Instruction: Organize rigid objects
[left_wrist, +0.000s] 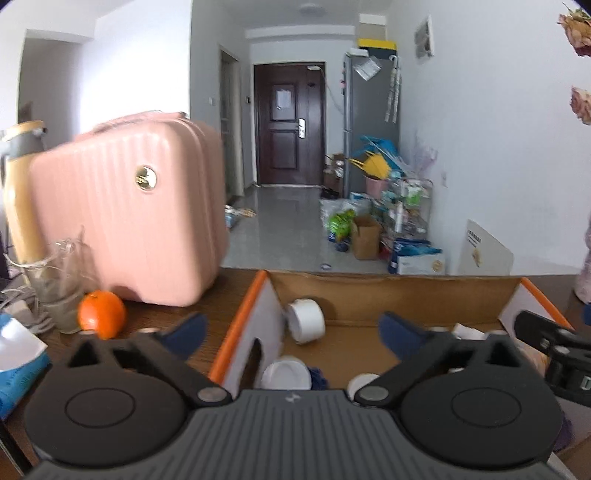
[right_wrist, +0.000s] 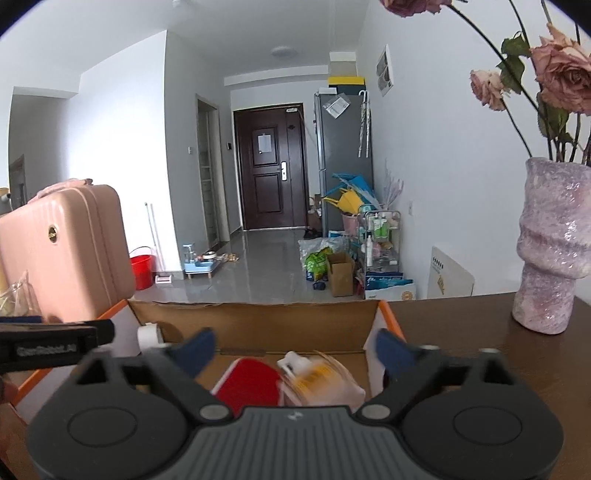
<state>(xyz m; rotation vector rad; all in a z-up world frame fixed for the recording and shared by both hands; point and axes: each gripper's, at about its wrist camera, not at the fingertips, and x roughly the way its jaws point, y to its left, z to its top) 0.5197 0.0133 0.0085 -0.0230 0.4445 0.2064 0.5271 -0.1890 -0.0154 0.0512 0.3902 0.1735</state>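
- Cardboard box (left_wrist: 388, 291) with orange rims sits at the wooden table's (right_wrist: 461, 332) far edge.
- My left gripper (left_wrist: 291, 328) and right gripper (right_wrist: 295, 350) hover above it, jaws apart, empty.
- White tape roll (left_wrist: 306, 320) lies inside the box's left corner; I'd withdraw straight up, avoiding its walls.

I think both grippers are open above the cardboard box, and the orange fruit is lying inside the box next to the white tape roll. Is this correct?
Not quite. The orange fruit is not inside the cardboard box; it sits on the table outside the box, in front of the pink suitcase, as the left wrist view shows. The rest holds: the left gripper and right gripper are open above the box, and the white tape roll lies inside.
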